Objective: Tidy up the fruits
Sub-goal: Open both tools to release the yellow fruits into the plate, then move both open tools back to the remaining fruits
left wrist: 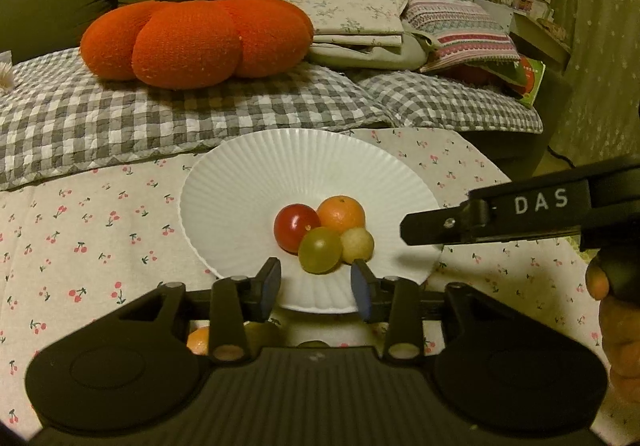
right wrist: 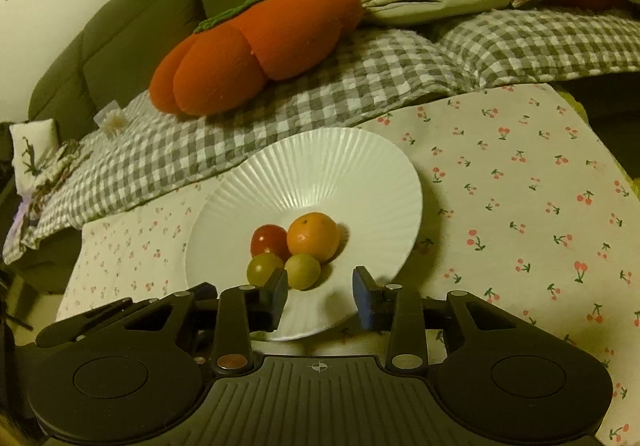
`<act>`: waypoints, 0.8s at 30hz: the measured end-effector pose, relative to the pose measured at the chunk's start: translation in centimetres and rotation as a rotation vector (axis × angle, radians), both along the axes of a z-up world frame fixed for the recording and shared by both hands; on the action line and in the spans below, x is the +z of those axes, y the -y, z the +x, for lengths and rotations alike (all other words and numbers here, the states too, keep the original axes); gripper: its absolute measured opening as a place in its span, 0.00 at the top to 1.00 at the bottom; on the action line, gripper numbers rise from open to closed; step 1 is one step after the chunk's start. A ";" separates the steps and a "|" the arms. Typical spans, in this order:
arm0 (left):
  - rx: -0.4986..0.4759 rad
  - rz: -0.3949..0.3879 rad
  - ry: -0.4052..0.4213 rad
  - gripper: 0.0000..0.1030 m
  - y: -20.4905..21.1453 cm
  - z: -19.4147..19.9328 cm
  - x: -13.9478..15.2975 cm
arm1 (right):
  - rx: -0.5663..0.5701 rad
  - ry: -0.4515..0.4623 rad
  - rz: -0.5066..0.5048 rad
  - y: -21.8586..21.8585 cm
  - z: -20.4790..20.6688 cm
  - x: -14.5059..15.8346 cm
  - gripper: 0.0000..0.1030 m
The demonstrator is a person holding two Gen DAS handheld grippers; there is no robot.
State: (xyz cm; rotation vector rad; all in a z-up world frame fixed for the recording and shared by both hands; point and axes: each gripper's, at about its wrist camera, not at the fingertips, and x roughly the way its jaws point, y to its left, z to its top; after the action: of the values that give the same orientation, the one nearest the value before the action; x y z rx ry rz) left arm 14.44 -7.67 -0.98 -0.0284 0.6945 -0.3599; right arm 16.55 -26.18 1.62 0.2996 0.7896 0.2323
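A white ribbed plate (left wrist: 248, 182) (right wrist: 320, 166) sits on a cherry-print cloth and holds a small cluster of fruit. The cluster is a red round fruit (left wrist: 294, 226) (right wrist: 267, 242), an orange (left wrist: 342, 212) (right wrist: 313, 236), a green fruit (left wrist: 320, 250) (right wrist: 262, 268) and a paler yellow-green one (left wrist: 358, 244) (right wrist: 303, 270). My left gripper (left wrist: 318, 286) hovers open over the plate's near rim, with the green fruit just beyond its tips. My right gripper (right wrist: 320, 296) (left wrist: 408, 230) is open too, with nothing between its pads. More fruit, one orange (left wrist: 198, 340), peeks out under the left gripper.
A cherry-print cloth (right wrist: 520, 174) covers the table. Behind it a sofa carries a checked quilt (left wrist: 160, 114), a big orange pumpkin-shaped cushion (left wrist: 192, 38) (right wrist: 256, 50) and folded linens (left wrist: 360, 18). A hand (left wrist: 616, 326) grips the right tool at the frame's right edge.
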 end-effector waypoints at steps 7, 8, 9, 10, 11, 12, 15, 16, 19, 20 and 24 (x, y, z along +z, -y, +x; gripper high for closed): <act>0.054 -0.050 -0.028 0.64 -1.5 -0.1 1.0 | -0.025 -0.006 -0.002 0.3 -0.3 0.3 0.66; 0.067 -0.057 -0.036 0.64 -1.9 -0.1 1.1 | -0.025 -0.008 0.000 0.4 -0.3 0.4 0.66; 0.081 -0.064 -0.044 0.64 -2.3 -0.1 1.3 | -0.024 -0.007 0.003 0.4 -0.4 0.4 0.66; 0.096 -0.069 -0.054 0.64 -2.7 -0.1 1.4 | -0.024 -0.007 0.005 0.4 -0.5 0.5 0.66; 0.112 -0.072 -0.063 0.64 -3.1 -0.1 1.5 | -0.024 -0.006 0.007 0.4 -0.5 0.5 0.66; 0.126 -0.072 -0.071 0.64 -3.5 -0.1 1.7 | -0.024 -0.006 0.010 0.4 -0.6 0.6 0.66; 0.176 -0.067 -0.101 0.63 -5.0 -0.3 1.9 | -0.016 -0.008 0.017 0.3 -0.9 0.7 0.65; 0.193 -0.072 -0.112 0.63 -5.6 -0.4 1.9 | -0.012 -0.008 0.019 0.2 -1.0 0.8 0.62; 0.233 -0.082 -0.155 0.63 -7.2 -0.7 1.7 | -0.004 0.000 0.021 0.1 -1.4 1.0 0.59; 0.242 -0.080 -0.164 0.63 -7.5 -0.9 1.7 | -0.001 0.003 0.021 0.0 -1.5 1.1 0.59; 0.266 -0.074 -0.195 0.63 -8.6 -1.8 1.6 | 0.011 0.008 0.027 -0.2 -2.0 1.3 0.59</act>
State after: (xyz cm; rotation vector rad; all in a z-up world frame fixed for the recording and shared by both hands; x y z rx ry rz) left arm 12.68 0.88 0.65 -0.2261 0.8582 -0.1274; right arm 14.52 -25.94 2.92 0.3200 0.7812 0.2546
